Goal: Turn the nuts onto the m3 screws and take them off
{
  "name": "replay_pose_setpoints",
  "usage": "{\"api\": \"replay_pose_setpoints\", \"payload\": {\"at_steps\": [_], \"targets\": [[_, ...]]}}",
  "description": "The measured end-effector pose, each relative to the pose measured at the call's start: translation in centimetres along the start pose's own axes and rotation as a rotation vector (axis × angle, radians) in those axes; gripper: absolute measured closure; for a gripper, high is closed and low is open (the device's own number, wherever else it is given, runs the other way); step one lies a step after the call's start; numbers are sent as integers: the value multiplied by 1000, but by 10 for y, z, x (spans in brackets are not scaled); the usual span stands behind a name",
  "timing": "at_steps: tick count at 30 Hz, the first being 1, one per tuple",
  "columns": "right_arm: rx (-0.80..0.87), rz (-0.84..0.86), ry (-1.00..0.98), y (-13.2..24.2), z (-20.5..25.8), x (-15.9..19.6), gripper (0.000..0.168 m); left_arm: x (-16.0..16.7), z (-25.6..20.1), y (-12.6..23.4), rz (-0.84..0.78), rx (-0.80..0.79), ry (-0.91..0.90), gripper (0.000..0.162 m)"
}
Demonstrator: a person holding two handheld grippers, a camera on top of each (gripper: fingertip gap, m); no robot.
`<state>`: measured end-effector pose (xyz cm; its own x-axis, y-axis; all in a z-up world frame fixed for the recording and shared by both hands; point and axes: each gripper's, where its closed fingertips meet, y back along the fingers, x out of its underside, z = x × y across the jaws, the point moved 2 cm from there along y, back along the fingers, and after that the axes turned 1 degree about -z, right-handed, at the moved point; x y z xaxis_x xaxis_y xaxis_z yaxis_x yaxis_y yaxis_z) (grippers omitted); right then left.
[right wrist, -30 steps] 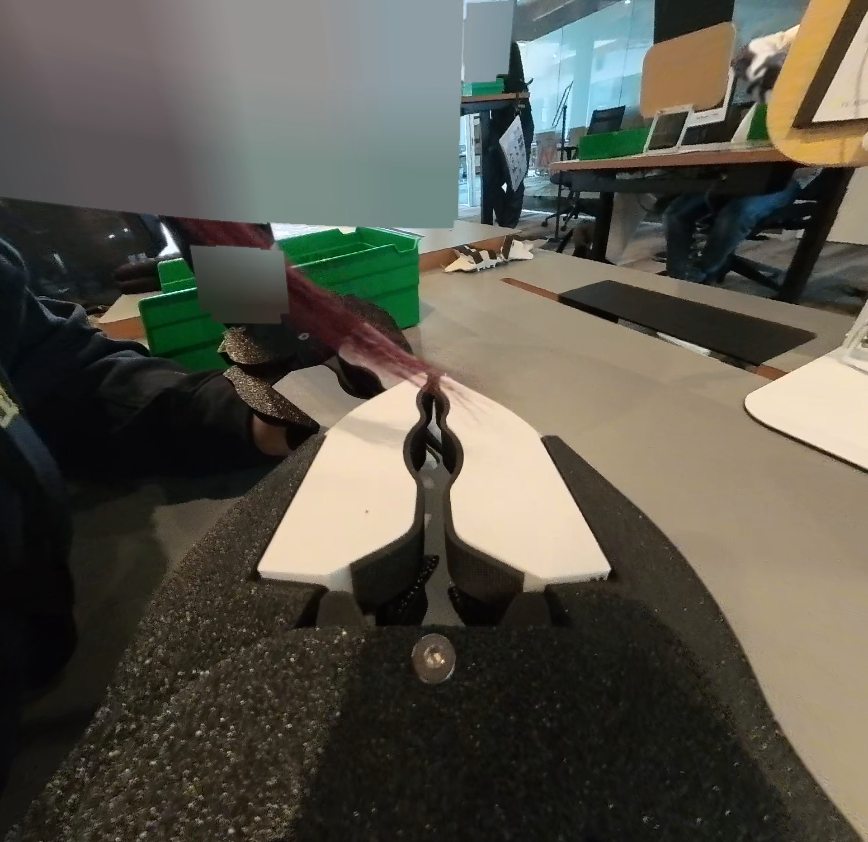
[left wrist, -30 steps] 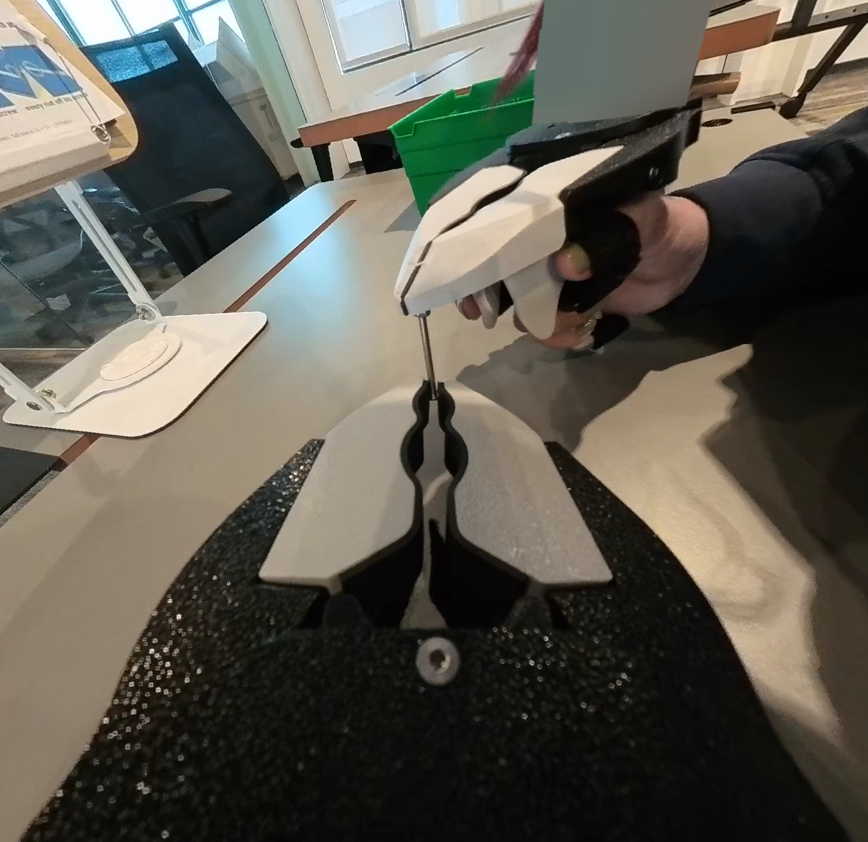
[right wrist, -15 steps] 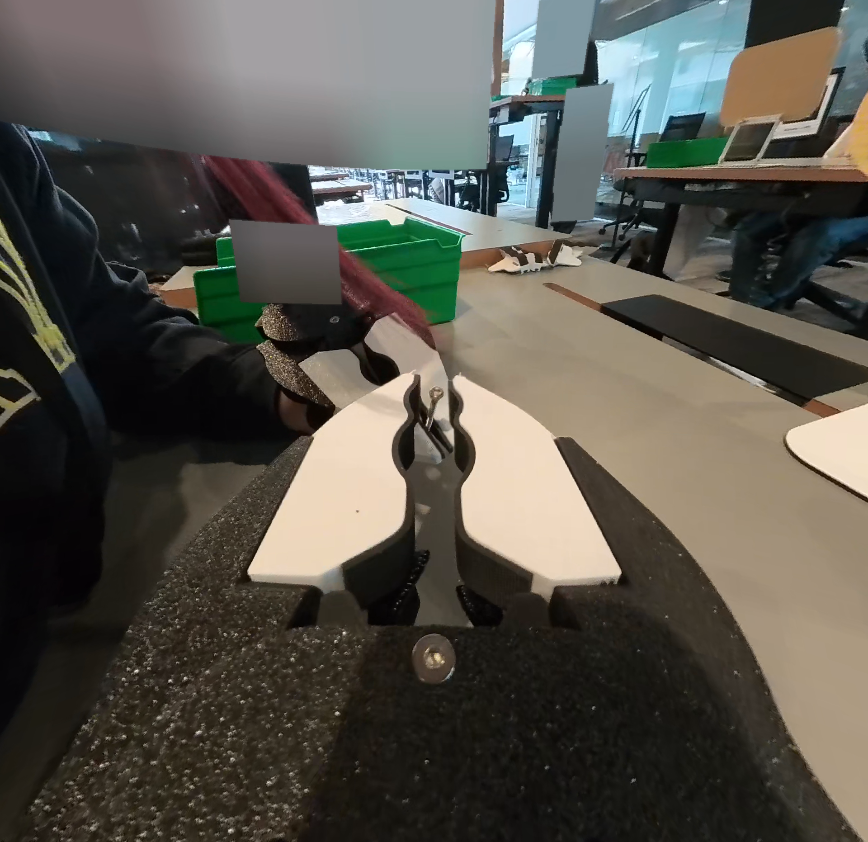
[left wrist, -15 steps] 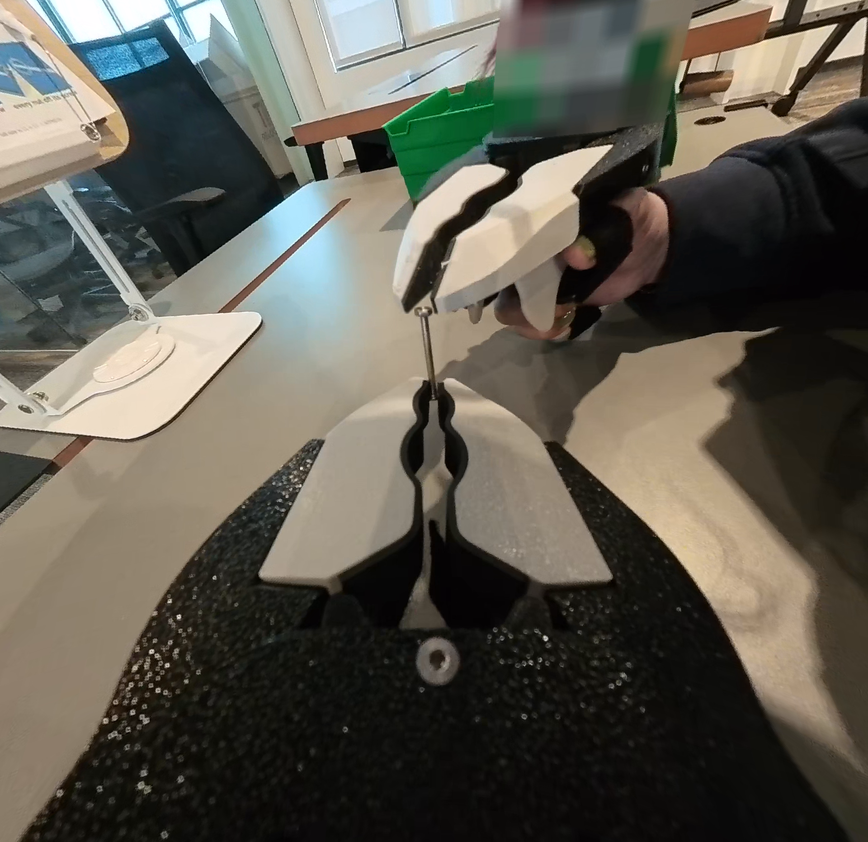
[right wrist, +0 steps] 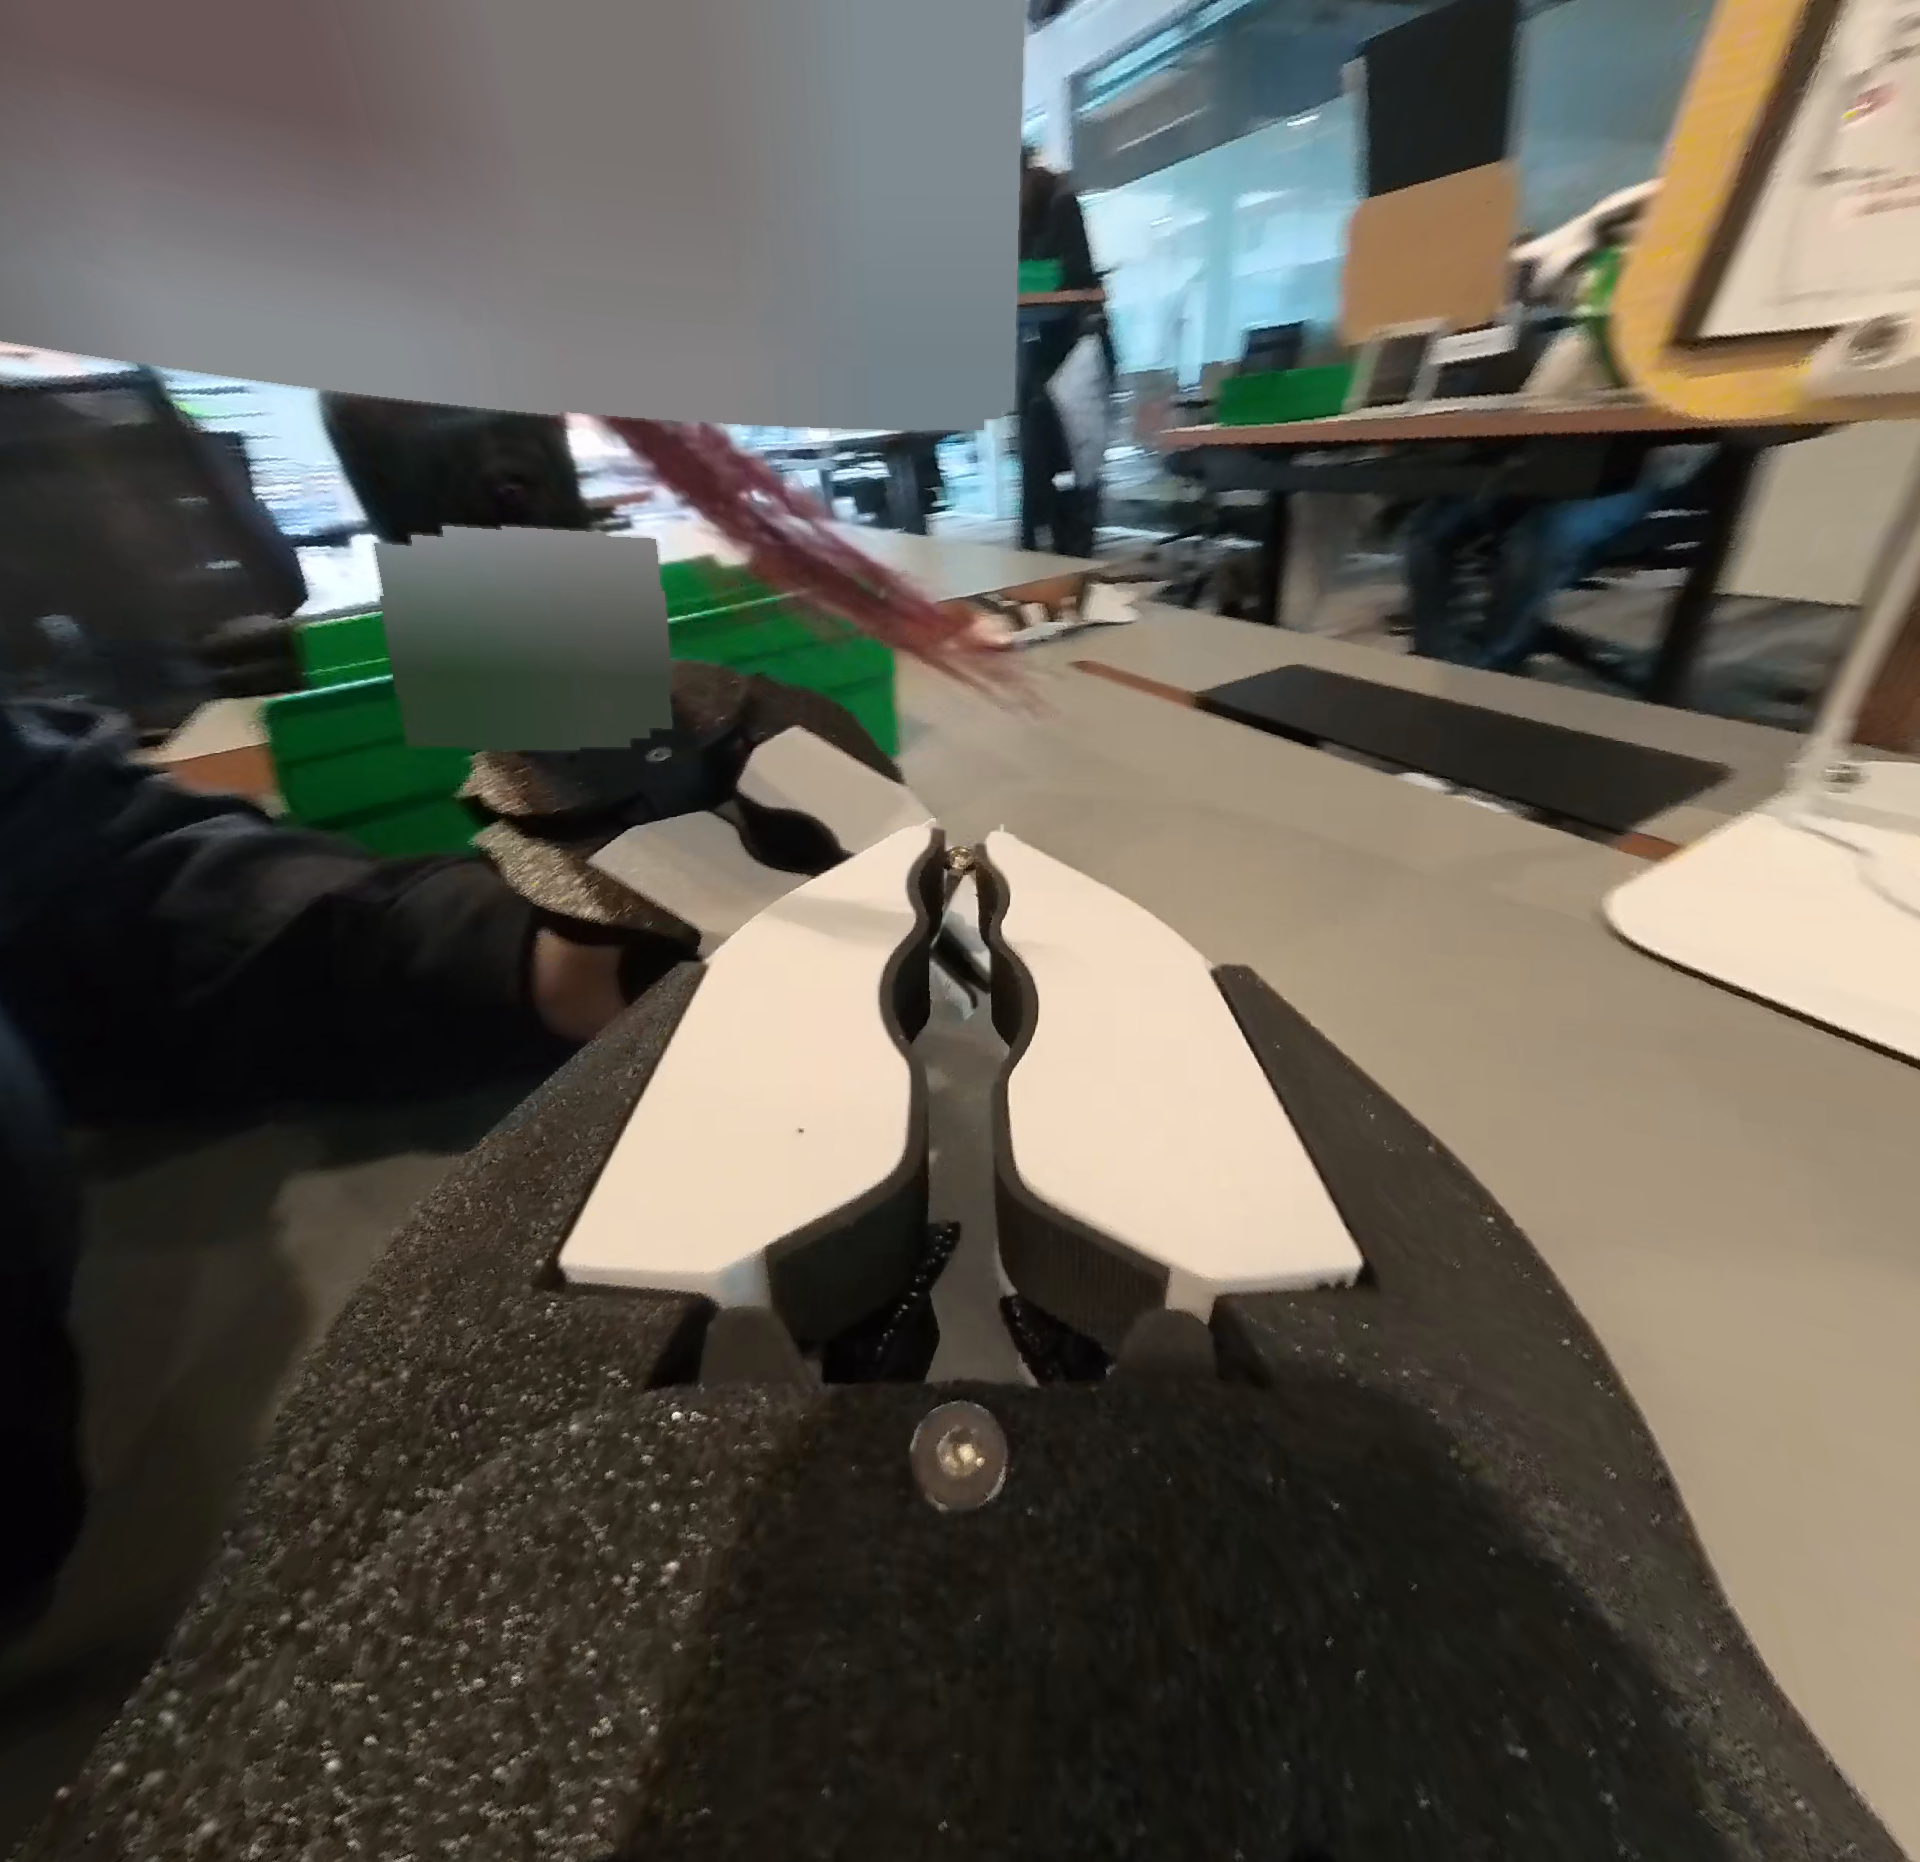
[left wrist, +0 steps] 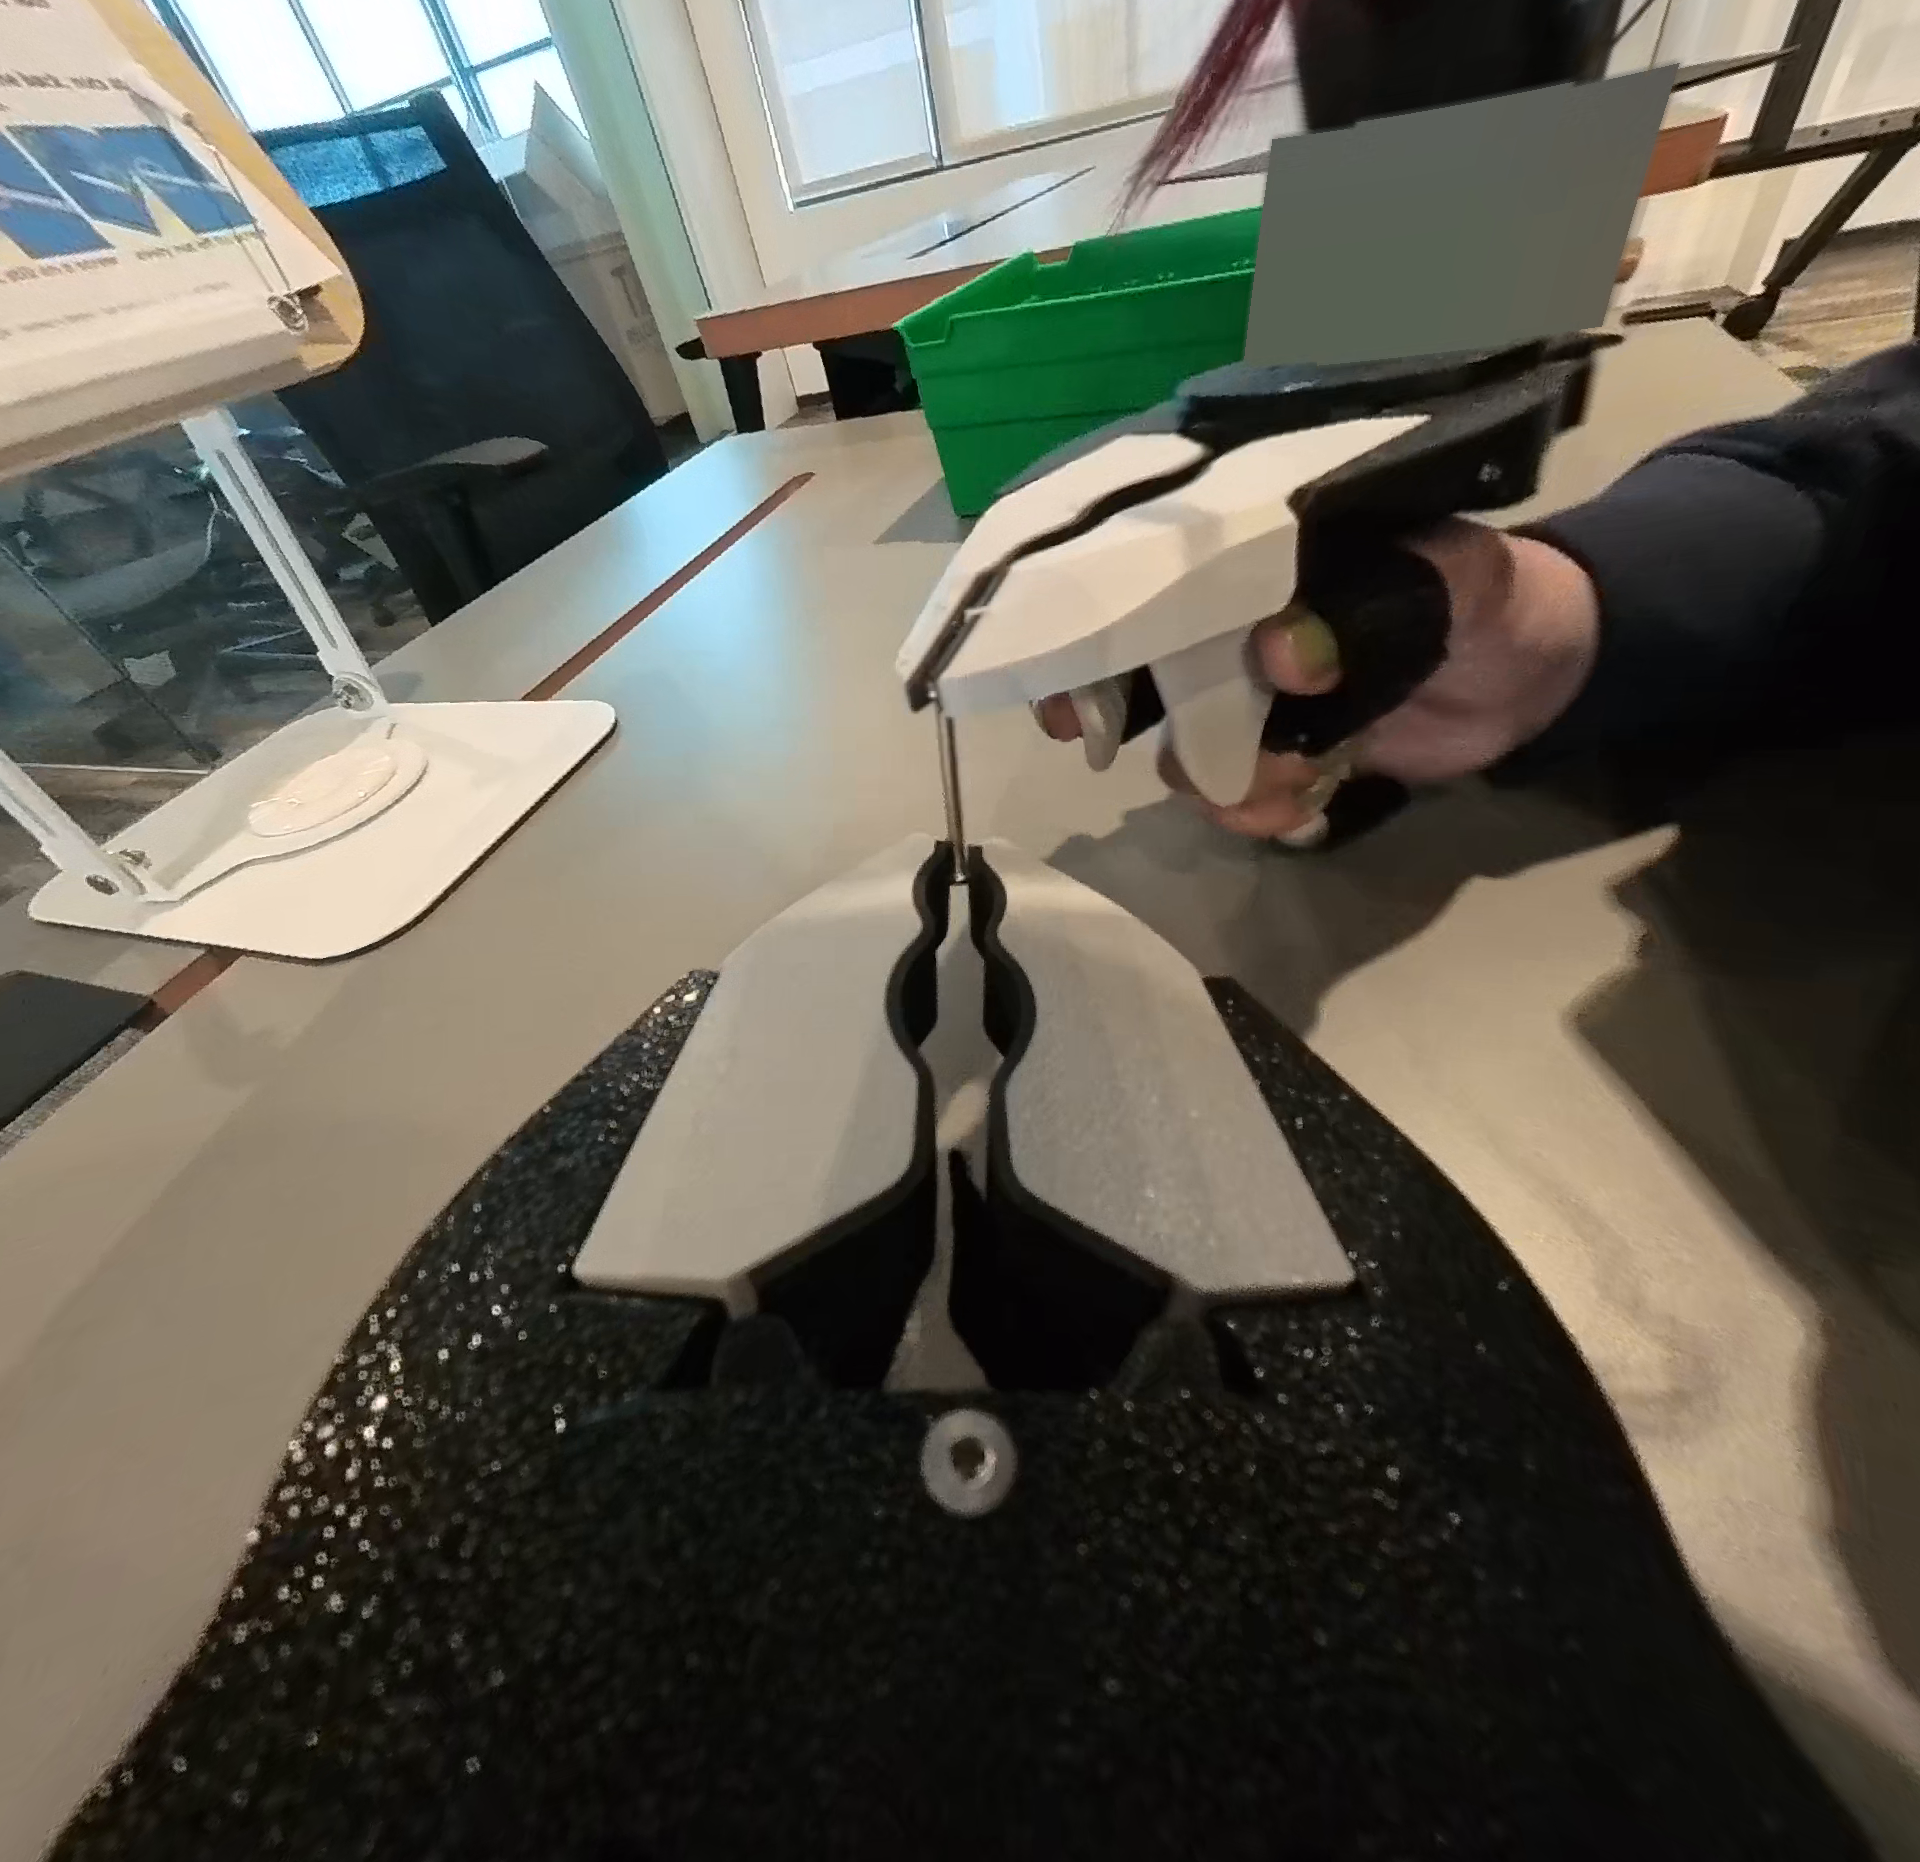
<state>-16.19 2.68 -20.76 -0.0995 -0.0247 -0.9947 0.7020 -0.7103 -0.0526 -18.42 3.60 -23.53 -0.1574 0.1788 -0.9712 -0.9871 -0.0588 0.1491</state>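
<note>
My left gripper (left wrist: 954,870) clamps the screw (left wrist: 951,786) upright; right gripper (left wrist: 932,682) jaws pinch its top — mid-turn, I judge — next needs another twist without tilting.

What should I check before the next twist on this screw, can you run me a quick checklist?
1. Left tool shut on the lower end of the screw: ok.
2. Right tool closed around the screw's upper end: ok.
3. Nut between the right tool's tips: cannot tell, too small and hidden.
4. Screw straight between both tools, roughly upright: ok.
5. Screw held above the grey table, nothing touching it besides the tools: ok.
6. Green bin standing well behind the work: ok.
</note>
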Motion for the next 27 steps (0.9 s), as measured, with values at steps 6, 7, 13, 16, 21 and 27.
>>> {"api": "replay_pose_setpoints", "payload": {"at_steps": [6, 7, 13, 16, 21, 27], "targets": [[181, -29, -17, -4, 0, -1, 163, 0, 2, 0, 2, -11, 7, 160], [207, -28, -19, -3, 0, 0, 163, 1, 2, 0, 6, -11, 6, 160], [161, -85, -30, 1, 6, -6, 145, -1, 2, 1, -5, -10, 15, 159], [82, -69, -79, 3, 6, -3, 140, 0, 2, 1, -3, -7, 14, 159], [40, -61, -68, 3, 10, -1, 140, 0, 1, 0, 3, -3, 9, 159], [29, -71, -60, 4, 10, 0, 140, 0, 1, 0, 4, -2, 11, 159]]}}
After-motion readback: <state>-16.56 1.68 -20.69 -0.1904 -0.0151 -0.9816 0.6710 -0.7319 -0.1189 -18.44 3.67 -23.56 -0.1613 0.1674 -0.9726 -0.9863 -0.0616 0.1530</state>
